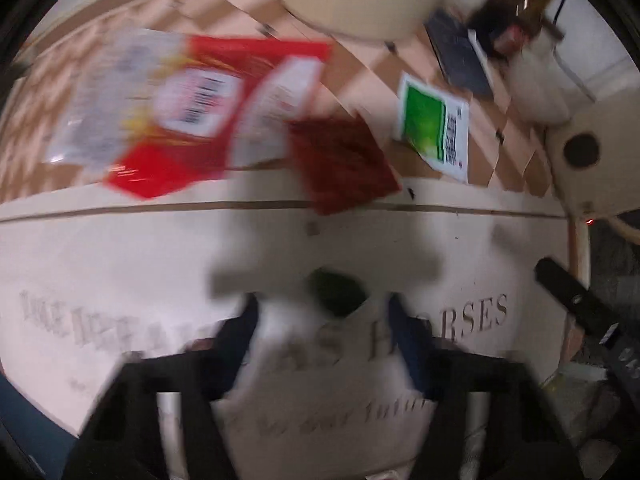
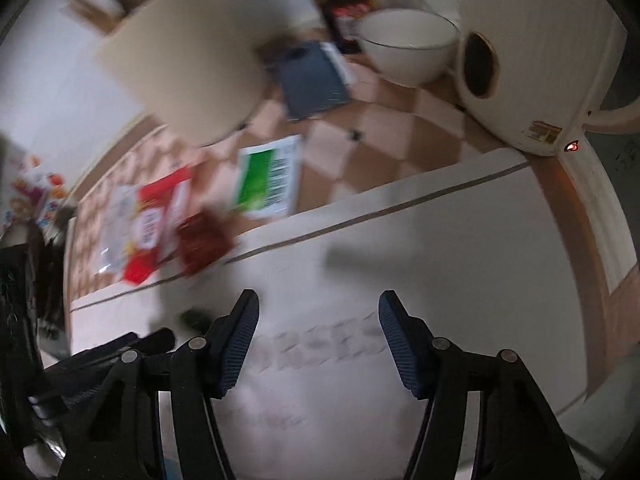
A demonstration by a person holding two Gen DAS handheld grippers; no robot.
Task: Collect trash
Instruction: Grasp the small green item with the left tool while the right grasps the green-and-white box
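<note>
Trash lies on a cream tablecloth with a checkered band. A red and white wrapper (image 1: 188, 116) lies at the left, a dark red packet (image 1: 344, 164) beside it, and a green and white wrapper (image 1: 434, 128) to the right. A small dark green scrap (image 1: 336, 292) lies just ahead of my left gripper (image 1: 322, 312), which is open and empty. My right gripper (image 2: 318, 312) is open and empty above printed lettering. In the right wrist view the red wrapper (image 2: 156, 216), dark red packet (image 2: 204, 240), green wrapper (image 2: 268, 176) and scrap (image 2: 196, 318) lie to the front left. Both views are blurred.
A cream kettle (image 2: 532, 48) stands at the right, a white bowl (image 2: 408, 48) and a dark notebook (image 2: 314, 78) behind the trash. A beige lampshade-like object (image 2: 188, 60) hangs over the table. The other gripper (image 1: 588, 312) shows at the right edge of the left wrist view.
</note>
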